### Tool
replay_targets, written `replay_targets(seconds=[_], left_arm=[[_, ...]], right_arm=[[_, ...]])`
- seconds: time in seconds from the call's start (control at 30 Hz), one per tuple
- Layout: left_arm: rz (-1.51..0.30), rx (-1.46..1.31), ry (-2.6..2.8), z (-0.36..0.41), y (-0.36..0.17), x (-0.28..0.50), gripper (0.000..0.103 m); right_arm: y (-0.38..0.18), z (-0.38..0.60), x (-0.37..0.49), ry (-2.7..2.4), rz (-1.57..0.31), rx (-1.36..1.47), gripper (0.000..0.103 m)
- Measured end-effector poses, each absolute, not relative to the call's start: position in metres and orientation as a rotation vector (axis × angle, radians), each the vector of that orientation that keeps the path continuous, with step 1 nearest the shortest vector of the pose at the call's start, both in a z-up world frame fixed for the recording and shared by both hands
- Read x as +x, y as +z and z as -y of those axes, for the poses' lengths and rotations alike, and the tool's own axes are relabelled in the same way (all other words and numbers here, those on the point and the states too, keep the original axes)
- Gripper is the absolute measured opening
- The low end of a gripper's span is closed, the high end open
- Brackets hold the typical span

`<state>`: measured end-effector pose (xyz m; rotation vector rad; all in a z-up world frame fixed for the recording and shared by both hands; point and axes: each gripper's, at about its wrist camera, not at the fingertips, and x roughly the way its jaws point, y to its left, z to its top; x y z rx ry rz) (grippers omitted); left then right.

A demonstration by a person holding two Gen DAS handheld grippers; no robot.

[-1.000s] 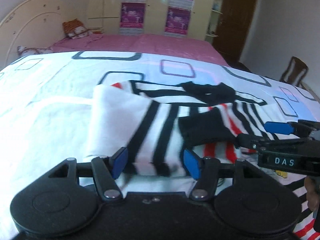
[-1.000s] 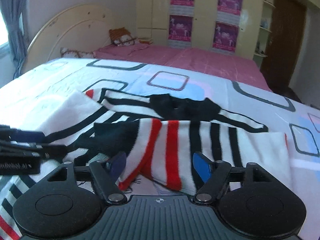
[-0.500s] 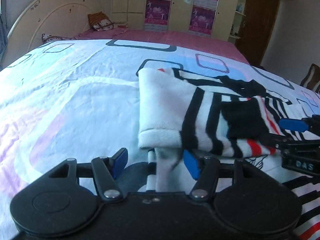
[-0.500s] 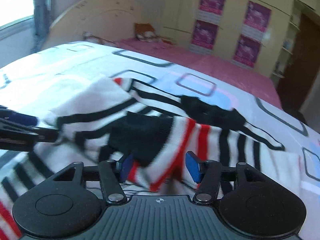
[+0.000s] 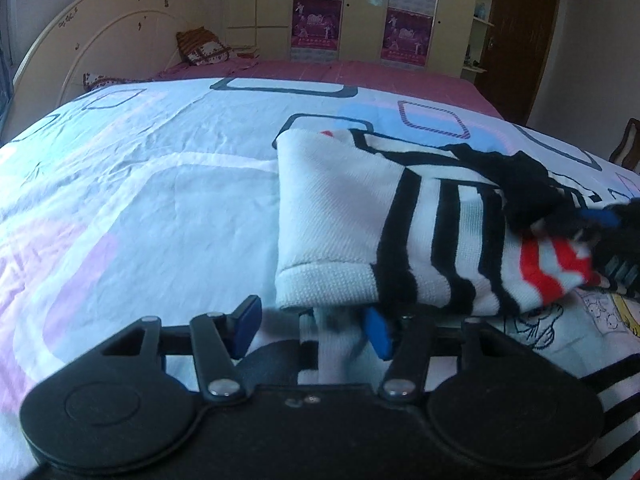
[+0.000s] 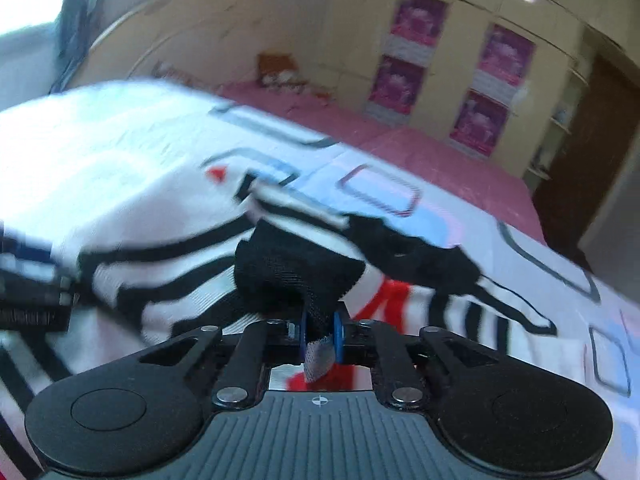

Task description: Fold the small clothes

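Note:
A small white sweater (image 5: 424,236) with black and red stripes lies on the bed, one sleeve folded across it. In front of my left gripper (image 5: 312,334) is the sleeve's white fold. Its jaws are closing, with a strip of the sweater's lower edge between them; the left pad stands clear of it. My right gripper (image 6: 319,332) is shut on the sleeve's black cuff (image 6: 296,276) and holds it bunched above the sweater. The same right gripper (image 5: 608,220) shows at the right edge of the left wrist view. Blurred at the left edge of the right wrist view is the left gripper (image 6: 28,292).
The sweater rests on a pale sheet (image 5: 140,200) printed with squares, over a pink bedspread (image 5: 360,72). A curved headboard (image 5: 100,40) and a pillow (image 5: 200,48) are at the far left, a postered wardrobe (image 5: 360,8) and a dark door (image 5: 516,40) behind, a chair (image 5: 628,148) at the right.
My right gripper has shut on the black cuff and pulled it up and leftward, its view tilting. My left gripper has slid left along the sweater's near edge, and its jaws have narrowed a little.

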<state>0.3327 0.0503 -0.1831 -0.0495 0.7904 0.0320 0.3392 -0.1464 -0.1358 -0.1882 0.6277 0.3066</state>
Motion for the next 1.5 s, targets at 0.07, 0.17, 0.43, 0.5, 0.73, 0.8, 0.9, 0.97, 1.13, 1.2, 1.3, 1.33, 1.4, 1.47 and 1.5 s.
replay_targets(seconds=[0.07,0.17,0.43,0.5,0.73,0.8,0.9,0.97,1.13,1.2,1.3,1.33,1.4,1.47,1.5], left_arm=[[-0.785,-0.052,0.032,-0.051,-0.182,0.334,0.050],[-0.781,-0.057,0.033,-0.050,-0.182,0.337,0.047],[-0.794,-0.046,-0.014,-0.036,-0.189,0.339,0.037],[-0.793,-0.041,-0.019,-0.036,-0.188,0.339,0.036],[-0.802,-0.037,-0.027,-0.039,-0.188,0.341,0.036],[-0.802,-0.037,-0.028,-0.039,-0.188,0.341,0.036],[-0.802,-0.032,-0.028,-0.038,-0.188,0.341,0.036],[-0.801,-0.029,-0.027,-0.038,-0.189,0.341,0.036],[-0.804,-0.030,-0.029,-0.038,-0.189,0.341,0.036],[-0.806,-0.030,-0.031,-0.037,-0.189,0.341,0.036],[-0.819,-0.047,-0.043,-0.038,-0.185,0.340,0.034],[-0.825,-0.059,-0.052,-0.040,-0.182,0.339,0.034],[-0.837,-0.102,-0.082,-0.046,-0.174,0.334,0.036],[-0.833,-0.122,-0.101,-0.051,-0.164,0.327,0.037],[-0.829,-0.129,-0.105,-0.053,-0.160,0.325,0.039]], right_arm=[[-0.125,0.170,0.343,0.268,-0.628,-0.101,0.010],[-0.115,0.206,0.352,0.214,-0.641,0.011,0.010],[-0.145,0.287,0.356,0.088,-0.798,0.287,0.011],[-0.146,0.295,0.351,0.106,-0.804,0.309,0.025],[-0.138,0.306,0.347,0.098,-0.785,0.299,0.062],[-0.146,0.308,0.349,0.067,-0.802,0.302,0.062],[-0.158,0.312,0.356,0.044,-0.825,0.349,0.040],[-0.163,0.316,0.358,0.052,-0.844,0.405,0.016],[-0.146,0.318,0.345,0.047,-0.763,0.354,0.006],[-0.157,0.320,0.347,0.028,-0.829,0.317,0.006],[-0.157,0.324,0.343,0.021,-0.837,0.286,0.009],[-0.154,0.324,0.341,0.009,-0.827,0.272,0.014],[-0.145,0.327,0.334,-0.023,-0.785,0.235,0.032],[-0.137,0.334,0.329,-0.034,-0.753,0.213,0.033],[-0.132,0.337,0.328,-0.036,-0.739,0.206,0.033]])
